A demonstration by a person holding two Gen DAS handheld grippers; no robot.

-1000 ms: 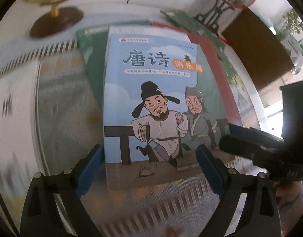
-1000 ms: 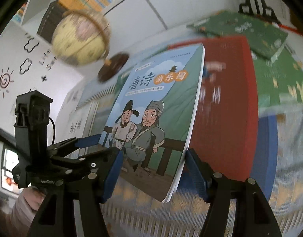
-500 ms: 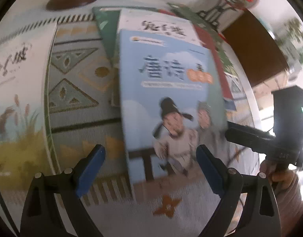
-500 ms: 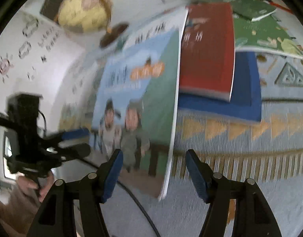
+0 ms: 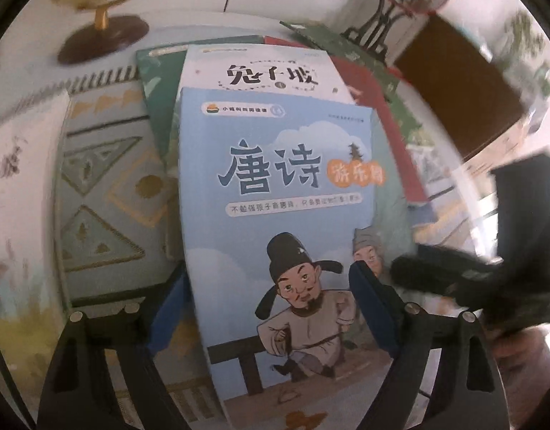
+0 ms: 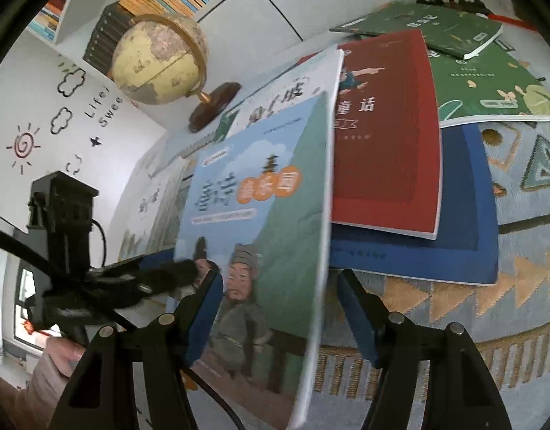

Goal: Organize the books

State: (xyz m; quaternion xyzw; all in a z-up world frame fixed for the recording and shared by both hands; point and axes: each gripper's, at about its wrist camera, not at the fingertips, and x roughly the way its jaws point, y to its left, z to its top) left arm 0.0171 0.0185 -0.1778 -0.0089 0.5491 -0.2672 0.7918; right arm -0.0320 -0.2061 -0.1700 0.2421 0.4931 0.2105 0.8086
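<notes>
A light-blue picture book (image 5: 275, 186) with two cartoon men on its cover lies tilted, its far end on a white book (image 5: 267, 71). My left gripper (image 5: 267, 286) straddles its near end. The left pad is tucked behind the book's left edge and the right pad lies over the cover. Its jaws are closing, with the book between them. My right gripper (image 6: 278, 279) straddles the raised right edge of the book (image 6: 253, 222), its left pad on the cover. A gap shows between the right pad and the edge.
A red book (image 6: 386, 143) lies on a dark blue one (image 6: 464, 243), with green books (image 6: 489, 86) behind, all on a patterned cloth (image 6: 507, 304). A globe (image 6: 160, 64) stands at the back left. A hand (image 6: 60, 354) holds the left gripper (image 6: 174, 268).
The blue book has come closer between my left fingers, which stand narrower, and the white book's title now shows behind it. The right gripper has kept the book's edge between its fingers.
</notes>
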